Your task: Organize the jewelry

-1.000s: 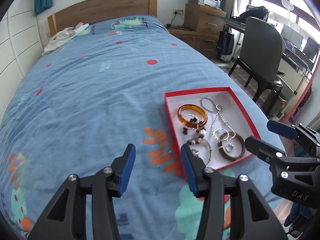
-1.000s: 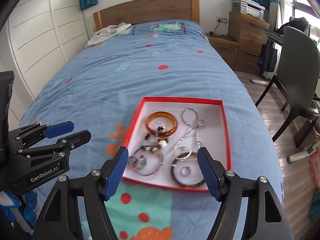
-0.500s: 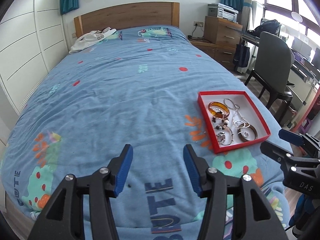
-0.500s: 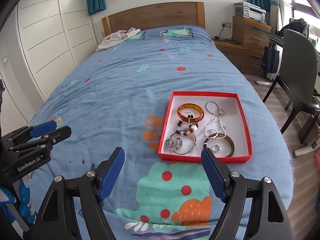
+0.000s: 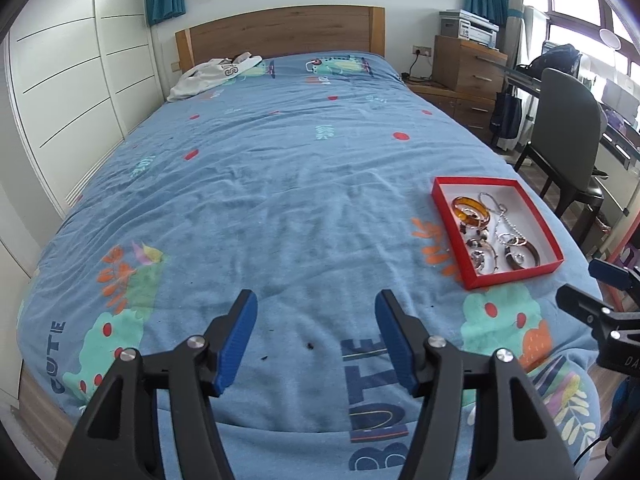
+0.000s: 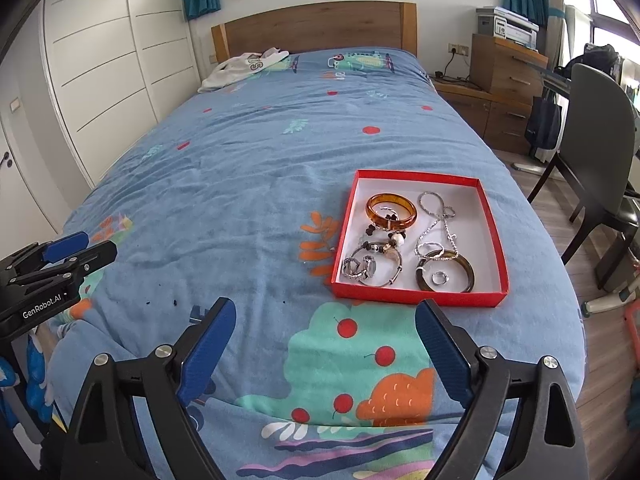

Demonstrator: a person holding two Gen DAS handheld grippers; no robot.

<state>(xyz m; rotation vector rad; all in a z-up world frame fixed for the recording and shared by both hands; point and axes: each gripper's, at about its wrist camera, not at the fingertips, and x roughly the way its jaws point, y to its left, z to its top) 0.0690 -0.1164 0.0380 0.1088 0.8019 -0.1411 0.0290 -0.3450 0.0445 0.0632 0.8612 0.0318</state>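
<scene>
A red box [image 6: 492, 224] with a white inside lies on the blue bedspread, right of centre; it also shows in the left wrist view [image 5: 540, 220]. In it lie an amber bangle [image 6: 391, 209], a silver chain [image 6: 436, 216], a dark brown bangle [image 6: 446, 272], a small ring [image 6: 439, 278] and beaded bracelets [image 6: 372, 262]. My right gripper [image 6: 324, 344] is open and empty, above the bed's near end, short of the box. My left gripper [image 5: 316, 336] is open and empty, left of the box.
The bed [image 6: 260, 168] has a wooden headboard [image 6: 316, 28] and a white garment [image 6: 244, 66] near it. White wardrobe doors [image 6: 100, 80] stand left. A dark chair [image 6: 600, 152], wooden drawers [image 6: 504, 68] and a desk stand right of the bed.
Both grippers have pulled back from the box toward the foot of the bed. The box now looks smaller and farther. Both jaws stay open and empty.
</scene>
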